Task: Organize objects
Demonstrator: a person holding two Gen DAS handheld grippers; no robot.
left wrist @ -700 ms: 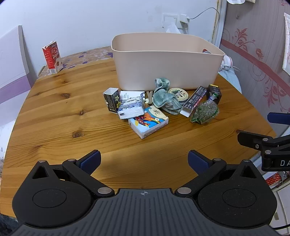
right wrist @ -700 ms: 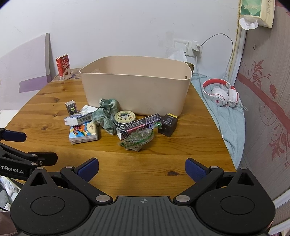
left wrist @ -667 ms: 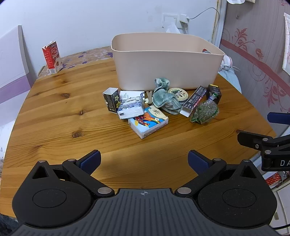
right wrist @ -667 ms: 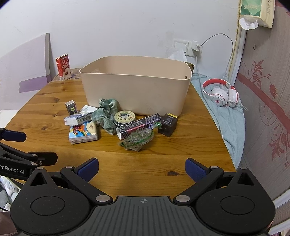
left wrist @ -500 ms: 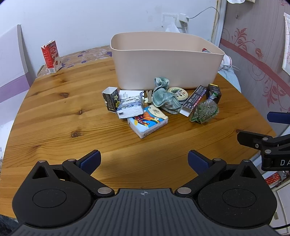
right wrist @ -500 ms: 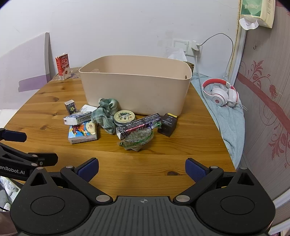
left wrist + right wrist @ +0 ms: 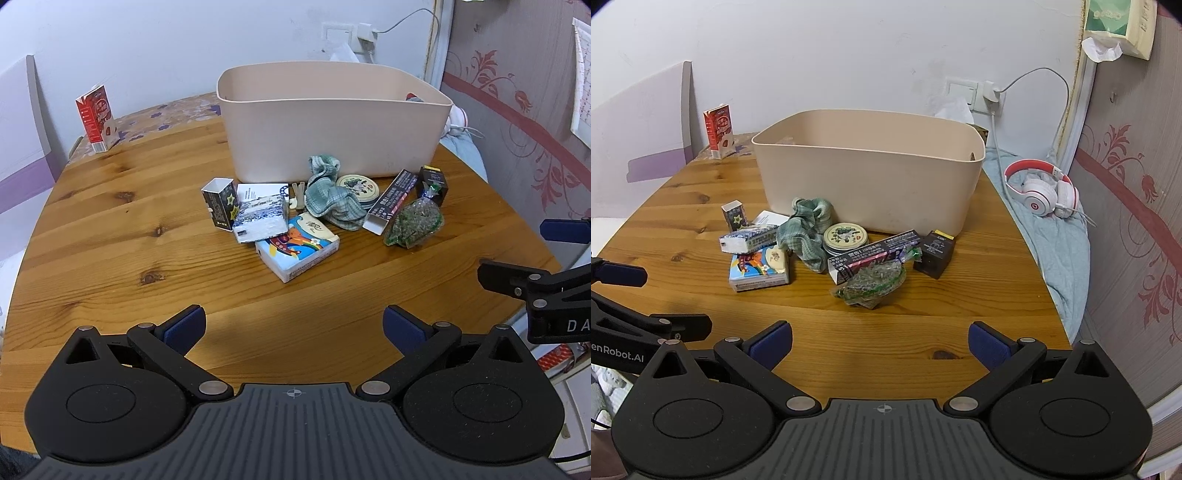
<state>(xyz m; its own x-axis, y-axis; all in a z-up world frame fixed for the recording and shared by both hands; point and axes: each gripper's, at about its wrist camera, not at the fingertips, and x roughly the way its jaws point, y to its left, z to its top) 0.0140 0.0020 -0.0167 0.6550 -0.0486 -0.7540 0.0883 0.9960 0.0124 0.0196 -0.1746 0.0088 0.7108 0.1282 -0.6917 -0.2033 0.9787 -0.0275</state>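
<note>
A beige bin [image 7: 332,122] [image 7: 868,184] stands on the round wooden table [image 7: 110,221]. In front of it lies a cluster: a small black starred box [image 7: 218,204], a blue-white tissue pack [image 7: 260,221], a colourful cartoon box [image 7: 297,249] [image 7: 759,266], a green cloth [image 7: 328,197] [image 7: 805,229], a round tin [image 7: 358,186] [image 7: 845,238], a long dark carton [image 7: 391,201], a green bagged packet [image 7: 413,221] [image 7: 873,284] and a black cube box [image 7: 934,256]. My left gripper [image 7: 293,326] and right gripper [image 7: 881,341] both hang open near the table's front edge, short of the cluster, nothing between their fingers.
A red milk carton [image 7: 96,118] stands at the back left of the table. White and red headphones [image 7: 1041,188] lie on a blue cloth right of the table. A wall socket with a cable [image 7: 991,94] sits behind the bin.
Both views have shifted only slightly; the cluster sits a touch higher and farther in the left wrist view. Both grippers stay open and nothing on the table has moved.
</note>
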